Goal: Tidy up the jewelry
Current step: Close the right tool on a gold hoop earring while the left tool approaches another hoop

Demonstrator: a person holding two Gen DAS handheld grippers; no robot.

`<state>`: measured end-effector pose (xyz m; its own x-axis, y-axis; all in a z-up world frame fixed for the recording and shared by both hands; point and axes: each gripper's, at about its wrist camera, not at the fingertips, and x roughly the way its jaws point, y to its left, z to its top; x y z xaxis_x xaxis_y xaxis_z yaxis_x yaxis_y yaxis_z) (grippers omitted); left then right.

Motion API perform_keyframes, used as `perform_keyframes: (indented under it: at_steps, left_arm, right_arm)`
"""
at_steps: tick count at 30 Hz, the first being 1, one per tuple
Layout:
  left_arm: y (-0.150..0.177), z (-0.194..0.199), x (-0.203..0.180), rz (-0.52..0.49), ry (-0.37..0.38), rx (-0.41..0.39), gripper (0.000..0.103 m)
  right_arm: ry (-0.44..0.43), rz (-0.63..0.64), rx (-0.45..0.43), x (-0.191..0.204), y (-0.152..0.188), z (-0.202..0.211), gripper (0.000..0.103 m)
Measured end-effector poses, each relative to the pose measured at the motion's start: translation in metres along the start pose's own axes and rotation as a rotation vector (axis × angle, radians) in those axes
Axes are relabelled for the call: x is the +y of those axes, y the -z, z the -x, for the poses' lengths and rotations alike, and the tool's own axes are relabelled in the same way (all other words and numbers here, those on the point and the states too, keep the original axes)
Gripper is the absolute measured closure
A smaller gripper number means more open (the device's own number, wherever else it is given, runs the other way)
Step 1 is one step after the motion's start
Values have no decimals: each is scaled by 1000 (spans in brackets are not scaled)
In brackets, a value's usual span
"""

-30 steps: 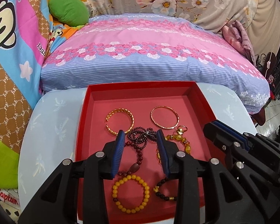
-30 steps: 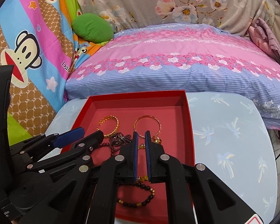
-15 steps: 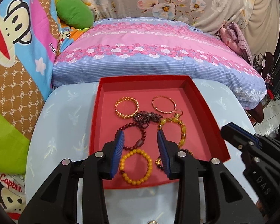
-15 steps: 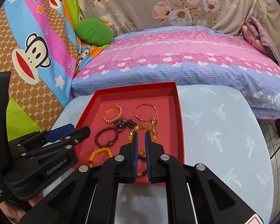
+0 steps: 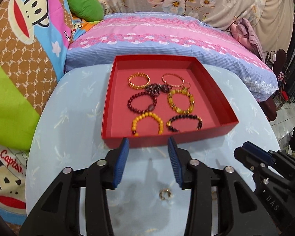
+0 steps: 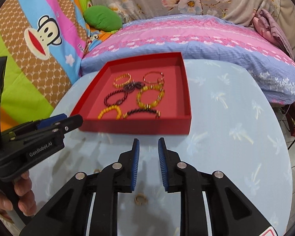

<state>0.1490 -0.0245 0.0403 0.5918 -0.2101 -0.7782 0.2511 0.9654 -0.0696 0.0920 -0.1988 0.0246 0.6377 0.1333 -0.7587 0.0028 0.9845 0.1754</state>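
Note:
A red tray (image 5: 167, 140) on the pale blue table holds several bracelets, among them a gold bangle (image 5: 138, 80), a dark red bead bracelet (image 5: 141, 103) and a yellow bead bracelet (image 5: 147, 123). A small gold ring (image 5: 165, 194) lies on the table in front of the tray, below my left gripper (image 5: 147, 143). Its jaws are opening with nothing between them. Just short of the tray's front wall (image 6: 135, 127), my right gripper (image 6: 148, 143) is also opening and empty. A ring (image 6: 140, 199) lies under it. A second ring (image 6: 97, 170) lies to the left.
A pink and blue striped pillow (image 5: 157, 39) lies behind the table, with cartoon bedding (image 5: 25, 39) at the left. The table's right edge (image 6: 285, 157) drops to a tiled floor. A hand (image 6: 23, 196) holds the left gripper (image 6: 76, 119) at the left of the right wrist view.
Both grippers have drawn back from over the tray to the table's near side. Both pairs of jaws have widened. The rings on the table have come into view.

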Motion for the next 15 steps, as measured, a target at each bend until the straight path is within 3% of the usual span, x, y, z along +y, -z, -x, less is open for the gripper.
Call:
perform_keyframes:
  at_steps: [8,15]
  left_arm:
    - [41,2,6,10,-11,49,57]
    - [65,0,12,34,-12,91,57]
  right_arm:
    - [-11,25,79,10,48,-3,81]
    - [-8,35,112,16,69,-8,81]
